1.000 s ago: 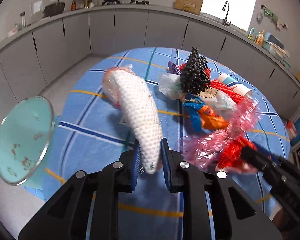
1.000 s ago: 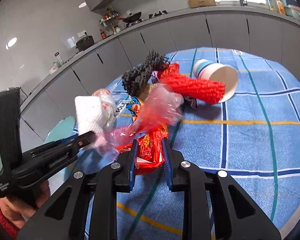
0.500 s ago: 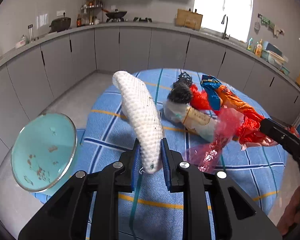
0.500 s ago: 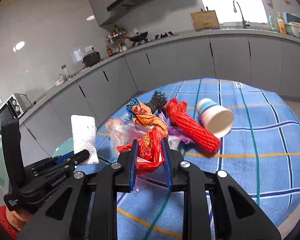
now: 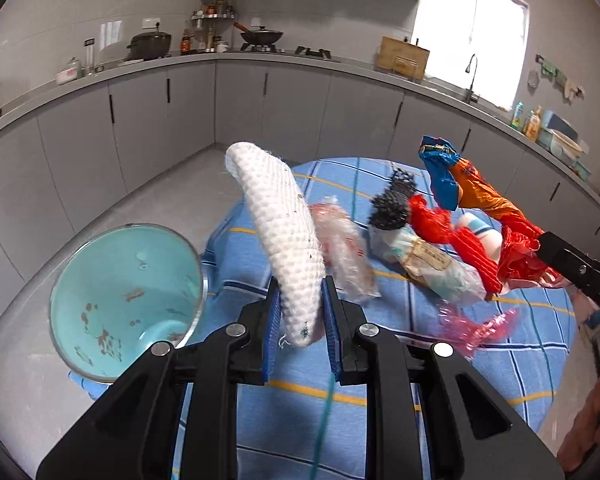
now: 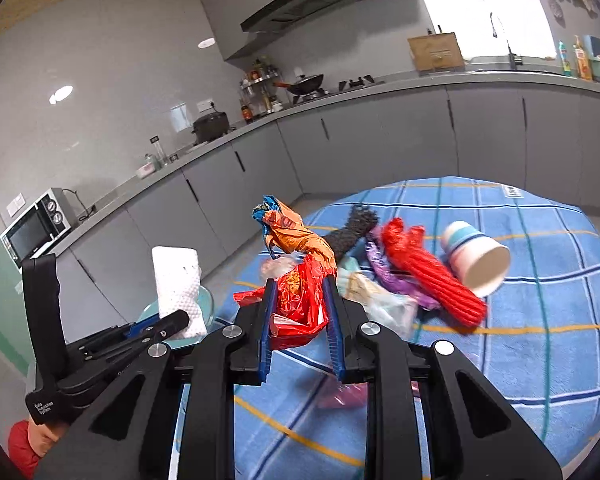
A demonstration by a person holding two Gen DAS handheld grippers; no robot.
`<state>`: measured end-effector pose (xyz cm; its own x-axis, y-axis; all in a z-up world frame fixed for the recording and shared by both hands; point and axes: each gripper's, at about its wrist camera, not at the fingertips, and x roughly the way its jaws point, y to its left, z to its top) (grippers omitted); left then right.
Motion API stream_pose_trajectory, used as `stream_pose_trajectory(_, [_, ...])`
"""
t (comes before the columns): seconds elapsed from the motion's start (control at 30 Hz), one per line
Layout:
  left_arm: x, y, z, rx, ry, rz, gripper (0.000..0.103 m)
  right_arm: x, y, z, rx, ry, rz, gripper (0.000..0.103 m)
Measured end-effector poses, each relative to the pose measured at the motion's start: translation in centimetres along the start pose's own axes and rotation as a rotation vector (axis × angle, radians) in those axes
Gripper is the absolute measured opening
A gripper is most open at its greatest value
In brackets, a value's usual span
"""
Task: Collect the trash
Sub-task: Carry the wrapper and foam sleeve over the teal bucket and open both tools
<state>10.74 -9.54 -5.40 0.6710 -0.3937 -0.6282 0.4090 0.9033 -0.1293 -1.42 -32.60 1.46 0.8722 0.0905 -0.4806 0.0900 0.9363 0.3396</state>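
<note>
White foam fruit netting (image 5: 284,236) is clamped between the blue pads of the left gripper (image 5: 300,320), its free end arching up and away, and since a second ago it has come well off the table: then it lay along the blue checked tablecloth (image 5: 380,376), now it hangs in the air with the cloth visible underneath. The right gripper (image 6: 299,316) is closed on a crumpled red snack wrapper (image 6: 296,304), and the orange and blue wrapper (image 6: 288,228) joined to it, which a second ago sat in the pile, now stands up above the jaws, clear of the table. Both pieces are therefore lifted, which I take to mean the grasps have held and the carry to the bin is the step in hand. That teal trash bin (image 5: 128,300) stands on the floor just beside the table edge, left of the left gripper, open and with a few scraps at its bottom; it now looms larger and closer to the netting than before, so the drop looks near. Left on the table are the black foam net (image 5: 392,208), the red foam net (image 6: 432,272), the paper cup (image 6: 476,260), a clear plastic bag (image 5: 432,268) and pink cellophane (image 5: 480,328), so a good part of the collecting remains.
</note>
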Motion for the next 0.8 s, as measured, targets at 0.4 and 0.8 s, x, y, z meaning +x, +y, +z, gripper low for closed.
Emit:
stream_pose_trajectory(0.4, [-0.6, 6.9, -0.4, -0.093, 0.006, 0.115, 0.021, 5.7, 5.7, -0.9, -0.054, 0.091, 0.111, 0.024])
stream_pose_trajectory(0.8, [-0.8, 14.0, -1.0, -0.182, 0.032, 0.23, 0.021, 10.8, 11.9, -2.1, -0.121, 0.167, 0.188, 0.024])
